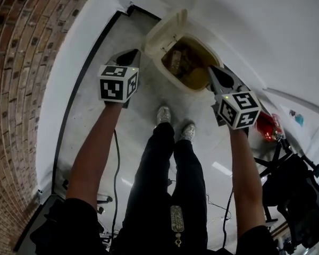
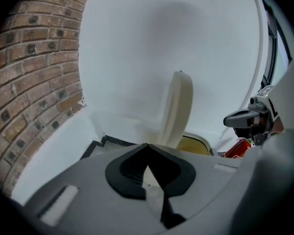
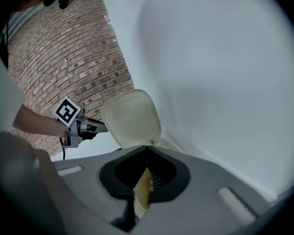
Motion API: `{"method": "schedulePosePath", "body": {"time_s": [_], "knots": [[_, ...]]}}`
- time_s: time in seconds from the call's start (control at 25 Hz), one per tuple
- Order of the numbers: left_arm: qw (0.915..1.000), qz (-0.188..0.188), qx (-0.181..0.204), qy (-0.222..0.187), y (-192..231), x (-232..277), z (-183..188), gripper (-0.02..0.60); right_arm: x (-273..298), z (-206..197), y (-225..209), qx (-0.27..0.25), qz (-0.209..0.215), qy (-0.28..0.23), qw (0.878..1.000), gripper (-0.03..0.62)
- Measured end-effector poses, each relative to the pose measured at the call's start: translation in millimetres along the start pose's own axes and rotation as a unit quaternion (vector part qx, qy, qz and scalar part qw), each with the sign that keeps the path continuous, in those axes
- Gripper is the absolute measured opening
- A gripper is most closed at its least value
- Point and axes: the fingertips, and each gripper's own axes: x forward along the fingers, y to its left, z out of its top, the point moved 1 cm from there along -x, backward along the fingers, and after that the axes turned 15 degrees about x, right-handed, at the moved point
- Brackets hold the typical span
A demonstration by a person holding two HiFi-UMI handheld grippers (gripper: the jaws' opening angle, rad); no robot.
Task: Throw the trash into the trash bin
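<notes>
Brick wall corner, bin point(image 1: 160, 51) on the floor, lid point(image 1: 170, 25) up, and trash point(image 1: 176, 62) sitting inside it. Left tongs point(image 1: 129, 56) and right tongs point(image 1: 213, 71) are both pressed together, pinching nothing. Looks basically done to me, maybe shut the lid.

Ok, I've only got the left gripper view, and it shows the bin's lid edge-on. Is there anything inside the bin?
Observer: Yes. The head view looks down into the trash bin, and crumpled brownish trash lies in it.
Operator: And the right gripper, is it carrying anything?
Observer: No. In the right gripper view, the right gripper has its jaws together with nothing between them.
</notes>
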Motion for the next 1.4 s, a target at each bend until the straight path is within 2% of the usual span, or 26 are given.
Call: {"method": "schedulePosePath", "body": {"time_s": [0.16,0.36,0.56,0.76,1.0,1.4], "knots": [[0.9994,-0.002,0.009,-0.033,15,3,27,0.006,3,-1,-1,0.01,-0.011,-0.002,1.0,0.003],[0.9954,-0.029,0.01,-0.09,12,-1,64,0.006,3,-4,-1,0.013,-0.017,0.0,1.0,0.003],[0.9928,-0.053,0.014,-0.107,-1,-3,74,0.006,-6,-5,-10,0.013,-0.027,0.001,1.0,0.002],[0.9873,-0.099,0.043,-0.117,-44,-3,80,0.006,-14,-6,-15,0.019,-0.028,-0.005,0.999,0.003],[0.9825,-0.134,0.07,-0.108,-91,1,82,0.006,-24,-12,-19,0.02,-0.025,-0.007,0.999,0.003],[0.9813,-0.163,0.093,-0.042,-156,26,56,0.006,-46,-28,-31,0.026,-0.017,-0.008,0.999,0.003]]}}
